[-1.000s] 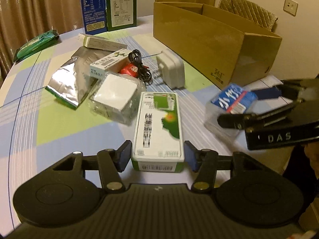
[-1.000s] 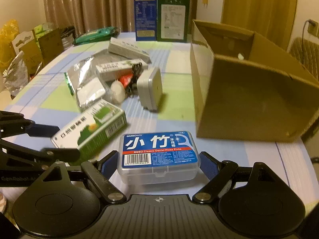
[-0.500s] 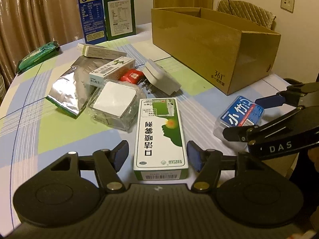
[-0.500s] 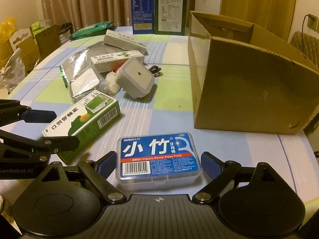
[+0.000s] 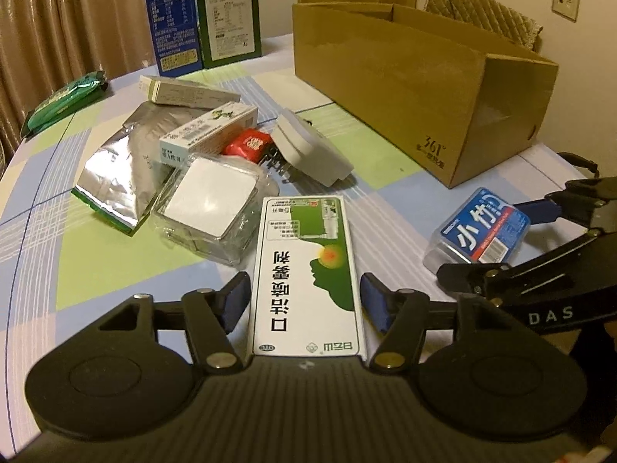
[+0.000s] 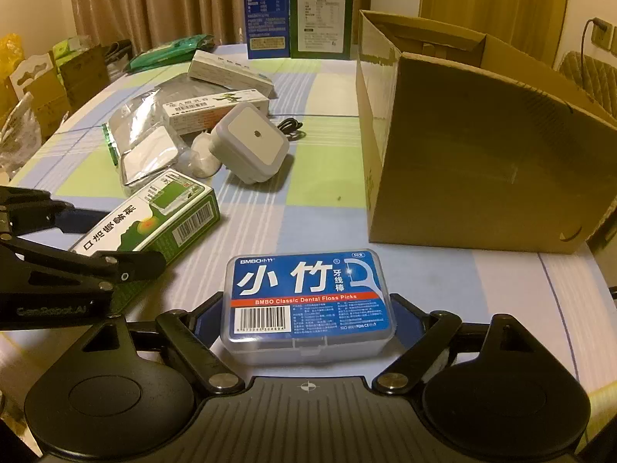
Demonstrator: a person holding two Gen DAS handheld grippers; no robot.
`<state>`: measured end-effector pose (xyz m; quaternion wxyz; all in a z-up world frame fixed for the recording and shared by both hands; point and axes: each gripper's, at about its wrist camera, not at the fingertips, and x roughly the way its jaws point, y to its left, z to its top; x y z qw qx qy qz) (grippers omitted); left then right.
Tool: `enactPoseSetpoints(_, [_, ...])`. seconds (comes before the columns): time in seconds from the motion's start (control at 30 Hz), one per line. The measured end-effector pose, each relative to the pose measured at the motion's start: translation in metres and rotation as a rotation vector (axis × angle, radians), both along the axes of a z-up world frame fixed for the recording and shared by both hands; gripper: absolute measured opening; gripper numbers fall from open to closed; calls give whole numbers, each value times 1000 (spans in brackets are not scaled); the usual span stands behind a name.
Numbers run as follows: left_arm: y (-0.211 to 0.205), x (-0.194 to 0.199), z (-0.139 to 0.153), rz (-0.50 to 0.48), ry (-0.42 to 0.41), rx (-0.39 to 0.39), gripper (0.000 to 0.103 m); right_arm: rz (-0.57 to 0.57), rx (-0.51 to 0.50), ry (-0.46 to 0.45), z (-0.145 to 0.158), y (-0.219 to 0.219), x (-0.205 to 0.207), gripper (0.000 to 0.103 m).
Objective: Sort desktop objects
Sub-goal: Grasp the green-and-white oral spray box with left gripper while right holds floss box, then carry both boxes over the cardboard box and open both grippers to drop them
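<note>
Beside the cardboard box [image 6: 482,146], pick-up step: left gripper [image 5: 304,301] closing around green carton [image 5: 306,270], pads not yet touching; right gripper [image 6: 308,320] clasps floss case [image 6: 308,297]. Next, probably lift both into box.

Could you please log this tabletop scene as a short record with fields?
surface: table with a checked cloth
left gripper: jaws closing, astride the green and white box, a slight gap at each pad
right gripper: fingers at both ends of the blue floss pick case; contact unclear
container: open cardboard box, on the right
pile: foil pouch, two long cartons, grey plug adapter, clear plastic pack
far edge: two upright cartons, blue and green
</note>
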<state>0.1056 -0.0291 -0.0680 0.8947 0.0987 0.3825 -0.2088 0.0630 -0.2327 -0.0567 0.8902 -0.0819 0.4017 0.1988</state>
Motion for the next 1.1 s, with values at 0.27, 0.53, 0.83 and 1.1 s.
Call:
enactPoseSetpoints(0.27, [2, -5, 4, 19, 3, -3, 51, 3, 14, -34, 9, 0, -6, 83])
enactPoseSetpoints(0.53, [8, -20, 20, 41, -16, -32, 51, 6, 30, -86, 27, -4, -17, 83])
enactPoseSetpoints(0.83, [5, -36, 32, 50, -41, -41, 51, 1, 42, -116, 39, -10, -28, 83])
enactPoseSetpoints(1.1, [1, -36, 15, 55, 20, -9, 51, 10, 40, -86, 31, -10, -28, 83])
